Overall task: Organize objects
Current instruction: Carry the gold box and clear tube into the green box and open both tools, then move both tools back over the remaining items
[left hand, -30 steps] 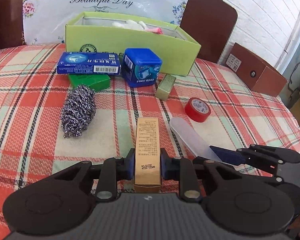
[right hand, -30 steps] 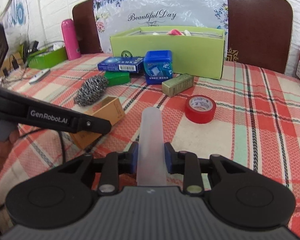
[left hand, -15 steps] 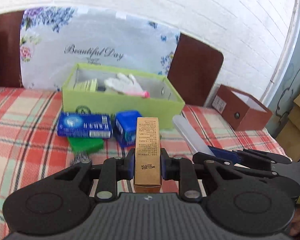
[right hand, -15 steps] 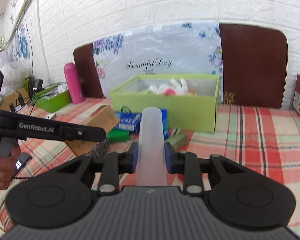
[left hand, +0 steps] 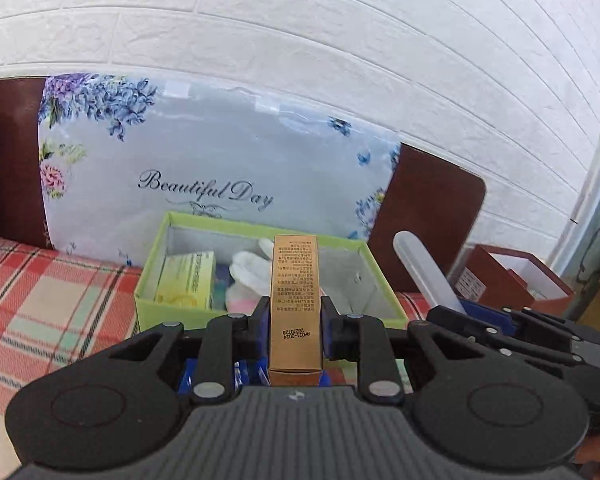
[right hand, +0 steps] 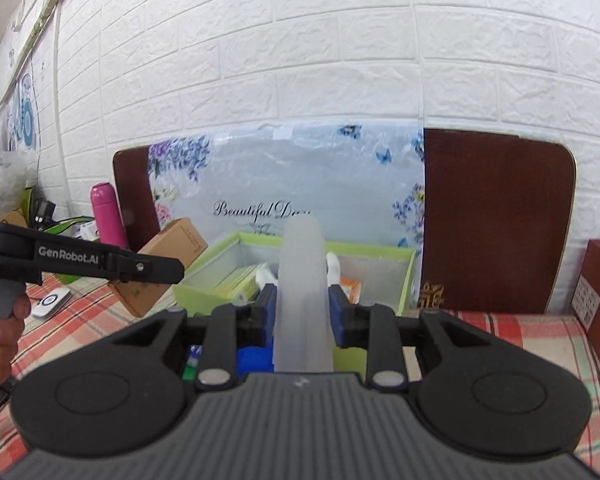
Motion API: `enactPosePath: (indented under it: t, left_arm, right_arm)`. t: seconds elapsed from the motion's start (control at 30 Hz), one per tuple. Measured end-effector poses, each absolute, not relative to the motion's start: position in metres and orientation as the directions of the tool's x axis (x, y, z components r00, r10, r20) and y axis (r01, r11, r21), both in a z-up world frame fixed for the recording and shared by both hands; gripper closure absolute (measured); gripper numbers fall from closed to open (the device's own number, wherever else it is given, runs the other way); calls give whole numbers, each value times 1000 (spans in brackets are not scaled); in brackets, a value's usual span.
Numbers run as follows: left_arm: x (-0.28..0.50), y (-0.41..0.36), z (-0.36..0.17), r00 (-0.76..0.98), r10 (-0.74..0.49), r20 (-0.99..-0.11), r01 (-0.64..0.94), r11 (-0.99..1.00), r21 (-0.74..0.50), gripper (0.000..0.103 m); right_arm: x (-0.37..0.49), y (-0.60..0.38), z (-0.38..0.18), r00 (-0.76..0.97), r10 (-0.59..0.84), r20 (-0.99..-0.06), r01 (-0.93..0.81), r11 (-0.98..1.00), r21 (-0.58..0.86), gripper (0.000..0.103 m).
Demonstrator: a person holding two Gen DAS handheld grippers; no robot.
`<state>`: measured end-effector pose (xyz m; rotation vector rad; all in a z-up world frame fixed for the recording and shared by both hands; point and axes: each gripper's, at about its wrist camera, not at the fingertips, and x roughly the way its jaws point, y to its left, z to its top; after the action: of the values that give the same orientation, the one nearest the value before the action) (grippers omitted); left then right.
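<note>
My left gripper [left hand: 295,322] is shut on a tall gold-brown carton [left hand: 295,300] and holds it in the air, in front of the open light-green box [left hand: 150,276]. My right gripper [right hand: 303,314] is shut on a translucent white plastic case [right hand: 303,280], also raised before the green box [right hand: 408,280]. The case also shows at the right of the left wrist view [left hand: 422,272], and the carton at the left of the right wrist view [right hand: 168,260]. The box holds a yellow-green pack [left hand: 188,284] and white gloves [left hand: 248,272].
A floral "Beautiful Day" board [left hand: 204,160] and brown chair backs [right hand: 496,220] stand behind the box at a white brick wall. A brown box [left hand: 512,280] sits at the right, a pink bottle [right hand: 107,216] at the left. Blue items lie below the jaws on the plaid tablecloth [left hand: 40,304].
Both grippers have lifted off the table with their objects and moved up and forward toward the green box. The items on the table have dropped out of view.
</note>
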<state>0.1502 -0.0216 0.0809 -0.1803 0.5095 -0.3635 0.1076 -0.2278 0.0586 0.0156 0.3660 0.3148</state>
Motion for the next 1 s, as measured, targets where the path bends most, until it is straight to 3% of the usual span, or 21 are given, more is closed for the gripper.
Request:
enactPosePath:
  t: [0.5,0.53,0.57,0.6,0.63,0.73,0.8,1.0]
  left_arm:
    - [265,-28,52,809,-332,-484,226,937,-265,78]
    - [271,-29,45,819,-323,-474,225,941,-253,70]
    - [278,-30,39,817,-311,-486,219,947,-237,38]
    - [282,-31,33,812,-290,-507,204,954,-220,23]
    - [286,-31,27,812,-267,-519,186,961,-203,17]
    - [283,-23,16,806,-283,-520,189,955,-227,17]
    - [277,-18,17,808,-297,-508,184,947,-261,17]
    - [241,-15,48,831,-250,-498,148,960,-236,17]
  right_arm:
    - [231,-209,20,872,286,-397,-312,950,0,76]
    - [238,-208,13,869,281,-408,-311,951,-6,71]
    - [242,-207,4,867,264,-422,-299,954,-16,61]
    - [245,-207,-3,866,245,-436,-285,958,-27,58]
    - [246,-207,-10,863,234,-448,-277,960,-33,56]
    - [242,-212,-22,858,235,-457,-269,963,-11,41]
    - [237,-216,-21,867,234,-441,-260,966,1,37]
    - [203,-228,12,906,230,-355,-228,972,49,0]
